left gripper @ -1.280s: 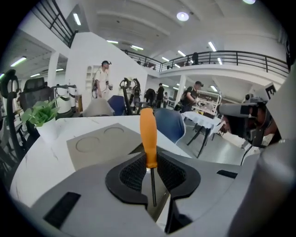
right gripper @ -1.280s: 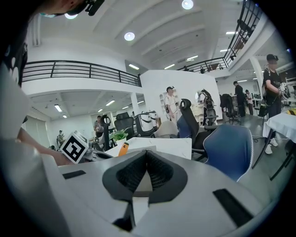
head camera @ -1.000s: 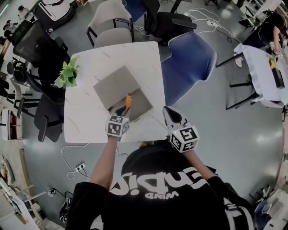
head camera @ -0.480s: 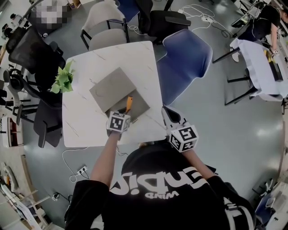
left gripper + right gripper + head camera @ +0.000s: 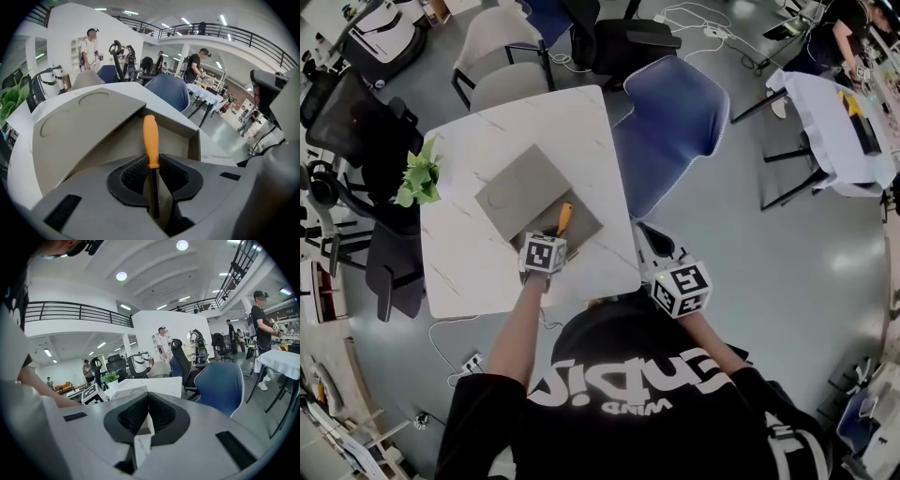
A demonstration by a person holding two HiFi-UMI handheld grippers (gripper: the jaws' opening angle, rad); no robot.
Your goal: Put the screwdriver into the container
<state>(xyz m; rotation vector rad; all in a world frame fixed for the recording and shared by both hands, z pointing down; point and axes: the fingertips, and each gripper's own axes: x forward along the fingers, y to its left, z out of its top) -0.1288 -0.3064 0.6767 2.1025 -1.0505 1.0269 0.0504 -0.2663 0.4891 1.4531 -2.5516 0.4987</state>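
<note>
An orange-handled screwdriver points away from me, its dark shaft clamped between the jaws of my left gripper. Its handle reaches over the open tray of the grey cardboard container, which lies on the white table. The container's flat lid is folded out to the left. My right gripper hangs beyond the table's right front corner, jaws shut with nothing between them.
A small green plant stands at the table's left edge. A blue chair is close to the table's right side, with beige and black chairs behind and to the left. People stand at other tables in the background.
The head view has drifted, so the table sits further left in the picture. The left gripper still holds the screwdriver over the container, and the right gripper stays beside the table corner.
</note>
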